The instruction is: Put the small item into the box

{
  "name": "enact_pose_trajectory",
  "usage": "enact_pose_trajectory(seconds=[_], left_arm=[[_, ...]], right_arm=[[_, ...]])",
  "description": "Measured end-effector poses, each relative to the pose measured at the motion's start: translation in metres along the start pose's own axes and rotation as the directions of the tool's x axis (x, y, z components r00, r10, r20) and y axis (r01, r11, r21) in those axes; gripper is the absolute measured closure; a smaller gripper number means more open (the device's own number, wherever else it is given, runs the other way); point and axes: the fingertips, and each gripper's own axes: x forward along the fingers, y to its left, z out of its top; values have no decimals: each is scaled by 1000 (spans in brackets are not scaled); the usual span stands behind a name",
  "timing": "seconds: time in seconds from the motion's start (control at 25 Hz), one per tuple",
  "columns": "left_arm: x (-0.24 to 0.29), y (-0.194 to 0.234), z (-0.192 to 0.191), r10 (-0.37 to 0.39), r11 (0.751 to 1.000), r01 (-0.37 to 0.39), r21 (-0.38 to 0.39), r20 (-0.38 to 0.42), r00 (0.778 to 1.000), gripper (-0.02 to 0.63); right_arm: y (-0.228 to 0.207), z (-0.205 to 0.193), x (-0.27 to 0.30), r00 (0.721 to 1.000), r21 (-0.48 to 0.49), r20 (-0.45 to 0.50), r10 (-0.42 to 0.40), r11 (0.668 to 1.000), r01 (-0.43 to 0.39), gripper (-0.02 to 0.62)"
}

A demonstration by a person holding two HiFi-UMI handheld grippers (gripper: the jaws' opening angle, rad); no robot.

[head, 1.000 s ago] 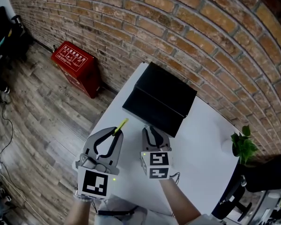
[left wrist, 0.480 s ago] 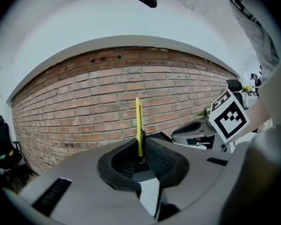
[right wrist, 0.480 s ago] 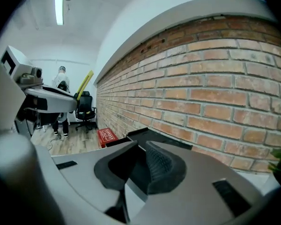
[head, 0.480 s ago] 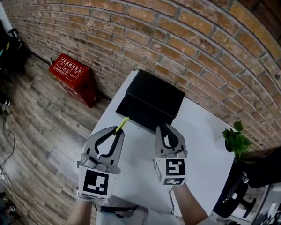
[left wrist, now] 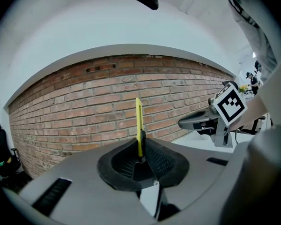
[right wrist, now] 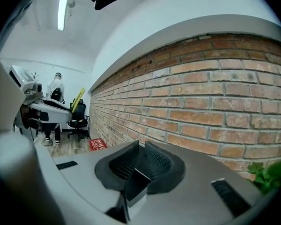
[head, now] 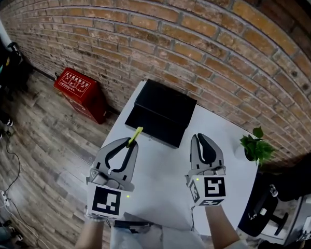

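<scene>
**Operator:** Head view first. Where is the small item?

**Spotter:** Your left gripper [head: 128, 146] has it. Its fingers are pressed together on the lower end of a thin yellow strip [head: 135, 136]. The strip's long axis runs up and away from you. Its free end points toward the near left corner of the black box [head: 161, 111], just short of it.

**Operator:** And the box?

**Spotter:** It lies flat on the white table [head: 160, 185], at the far end by the brick wall [head: 160, 30]. You see two black panels with a seam across them. I cannot tell whether anything is in it. Your right gripper [head: 203, 139] hovers over the table near the box's near right corner, with its fingers together. A potted plant [head: 256, 147] stands at the table's right edge, and a red box [head: 81, 89] sits on the wooden floor [head: 36, 139] to the left.

**Operator:** Left gripper view?

**Spotter:** The strip stands almost upright, edge-on, between your two ribbed pads, which clamp its base. Its tip rises against the bricks. Your right gripper shows at the right, over the table.

**Operator:** Right gripper view?

**Spotter:** The pads meet with nothing between them. They face the brick wall, and the plant's leaves show at the lower right. At the far left you can see your other gripper, with the strip slanting upward from it. Behind it are a person [right wrist: 55, 89] and an office chair [right wrist: 77, 120].
</scene>
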Motion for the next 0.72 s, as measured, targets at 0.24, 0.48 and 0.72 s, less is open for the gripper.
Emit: enact_pose_trajectory(seconds=[0.24, 0.48, 0.72], left_arm=[[-1, -4, 4, -3, 1000, 3, 8, -3, 1000, 545], [8, -5, 1, -32, 999, 33, 26, -14, 999, 545], [37, -13, -14, -143, 984, 150, 97, -74, 987, 545]], right_arm=[[-8, 5, -10, 1000, 15, 7, -9, 1000, 9, 532], [-9, -1, -12, 1000, 29, -5, -11, 1000, 11, 531], [-15, -10, -18, 999, 47, -24, -34, 998, 35, 532]])
